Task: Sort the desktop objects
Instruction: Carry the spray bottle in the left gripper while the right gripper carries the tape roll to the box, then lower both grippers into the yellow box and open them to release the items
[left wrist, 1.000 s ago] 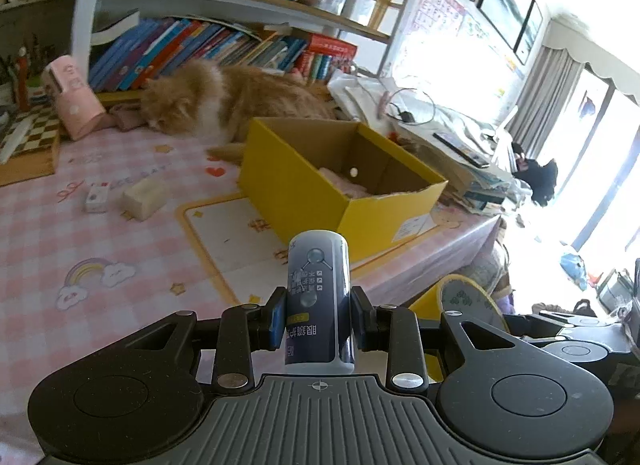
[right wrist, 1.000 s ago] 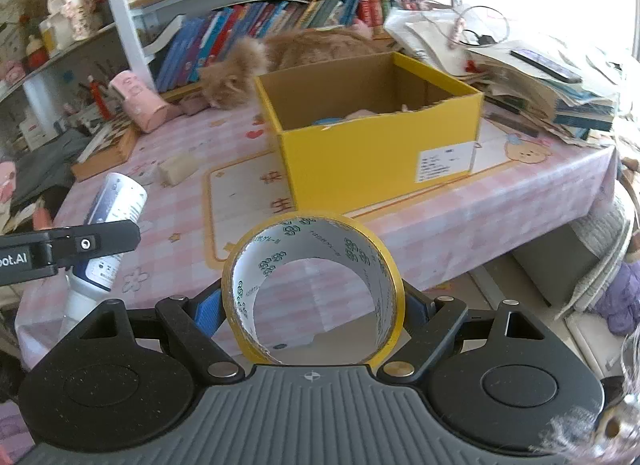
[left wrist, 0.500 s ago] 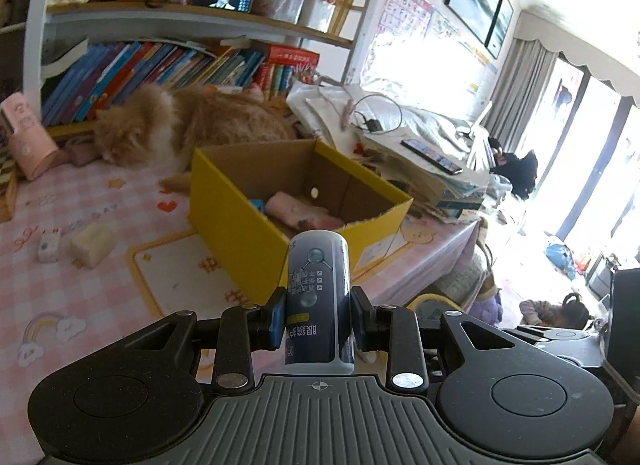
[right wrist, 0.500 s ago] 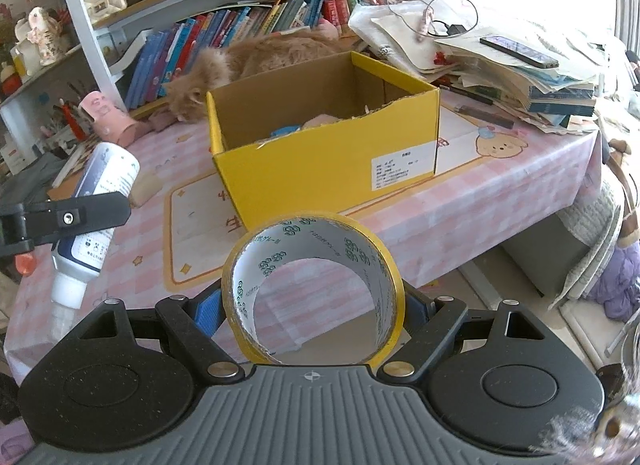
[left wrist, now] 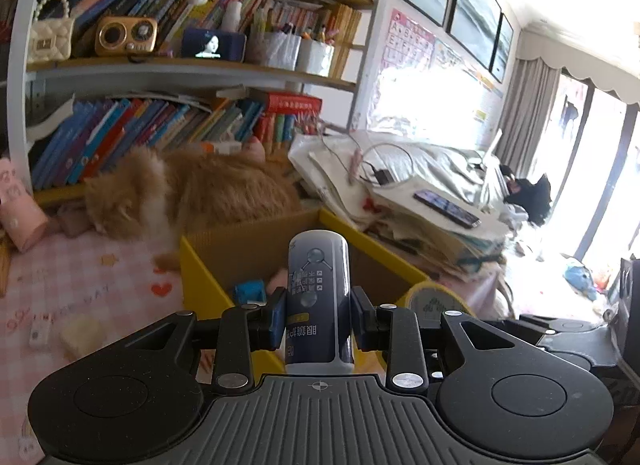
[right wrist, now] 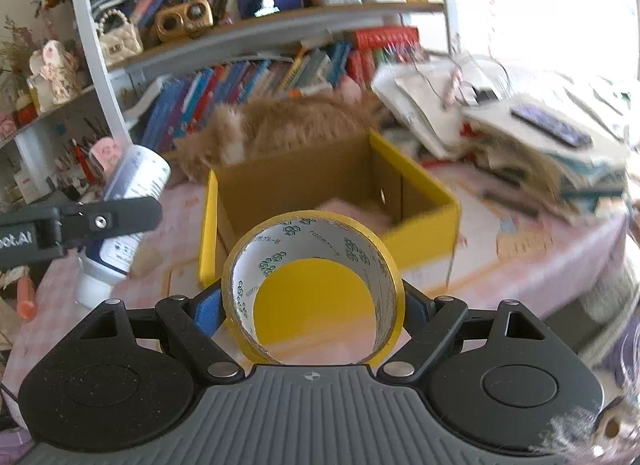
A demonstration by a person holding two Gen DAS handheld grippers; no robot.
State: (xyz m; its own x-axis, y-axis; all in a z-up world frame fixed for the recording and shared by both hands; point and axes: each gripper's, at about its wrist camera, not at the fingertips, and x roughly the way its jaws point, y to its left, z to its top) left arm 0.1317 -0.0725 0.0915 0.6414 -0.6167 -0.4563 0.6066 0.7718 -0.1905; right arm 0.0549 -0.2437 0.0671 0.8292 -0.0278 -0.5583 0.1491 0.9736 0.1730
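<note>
My left gripper (left wrist: 319,315) is shut on a dark blue and white bottle (left wrist: 319,297), held upright in front of the open yellow cardboard box (left wrist: 200,281). The bottle also shows in the right wrist view (right wrist: 128,201), at the left, clamped in the left gripper. My right gripper (right wrist: 312,305) is shut on a roll of yellow tape (right wrist: 312,285), held just before the near wall of the yellow box (right wrist: 424,237). The tape roll peeks out in the left wrist view (left wrist: 434,299). Inside the box lie a blue item (left wrist: 249,291) and something pink (right wrist: 352,211).
An orange cat (left wrist: 188,193) lies behind the box by the bookshelf (left wrist: 160,121). A stack of papers with a phone (left wrist: 446,207) is at the right. A cream block (left wrist: 82,331) and a small white item (left wrist: 38,333) lie on the pink tablecloth (left wrist: 80,277).
Both grippers have moved forward toward the yellow box, which now fills more of each view. The bottle and the tape stay clamped.
</note>
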